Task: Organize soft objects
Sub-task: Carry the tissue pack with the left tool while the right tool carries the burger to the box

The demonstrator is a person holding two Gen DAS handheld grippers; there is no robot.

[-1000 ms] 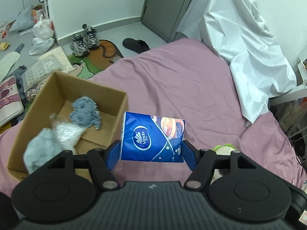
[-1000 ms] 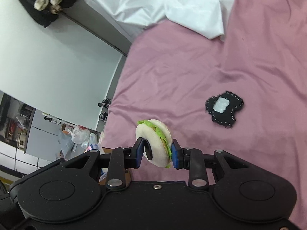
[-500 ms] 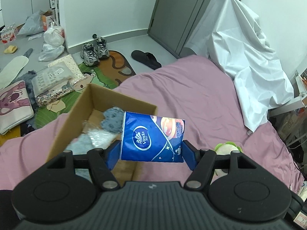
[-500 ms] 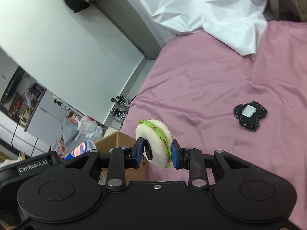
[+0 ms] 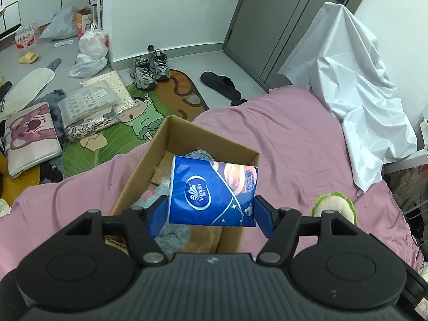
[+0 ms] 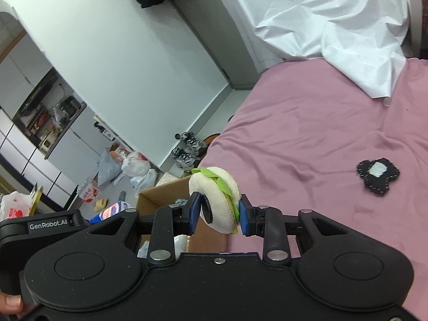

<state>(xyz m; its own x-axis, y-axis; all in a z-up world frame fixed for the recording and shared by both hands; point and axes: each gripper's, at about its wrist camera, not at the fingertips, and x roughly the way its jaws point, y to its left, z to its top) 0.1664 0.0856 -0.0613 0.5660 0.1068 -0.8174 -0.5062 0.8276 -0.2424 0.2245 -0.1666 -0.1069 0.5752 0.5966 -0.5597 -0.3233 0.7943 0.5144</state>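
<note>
Held the blue Vinda tissue pack (image 5: 212, 194) clenched in the left hand-held gripper (image 5: 211, 215), jaws pressing its two short ends, long axis running crosswise from finger to finger. Hung above the open cardboard box (image 5: 149, 157), which stood on the pink bed (image 5: 289, 144) directly ahead of and below the left fingers, its near wall partly hidden behind the pack. Already held grey fluffy items (image 5: 171, 234) inside, seen under and behind the pack. Judged the box's long axis to run away from the left hand-held gripper toward the floor mat (image 5: 107, 144), so the pack sat across the box rather than along it; a straight drop looked likely to land inside, though the pack's right end lay close over the box's right wall. Gripped the plush burger (image 6: 215, 200) in the right hand-held gripper (image 6: 219, 218), jaws closed on its two bun faces, the toy standing on edge with its green lettuce rim (image 6: 226, 192) showing. Lay off to the right of the box, near its right corner, the same box (image 6: 165, 191) appearing ahead and to the left of the right fingers. Judged the left side nearer the opening and due to release first, the right needing a shift leftward. Left a black felt patch (image 6: 377, 176) on the bed, well apart to the right.
</note>
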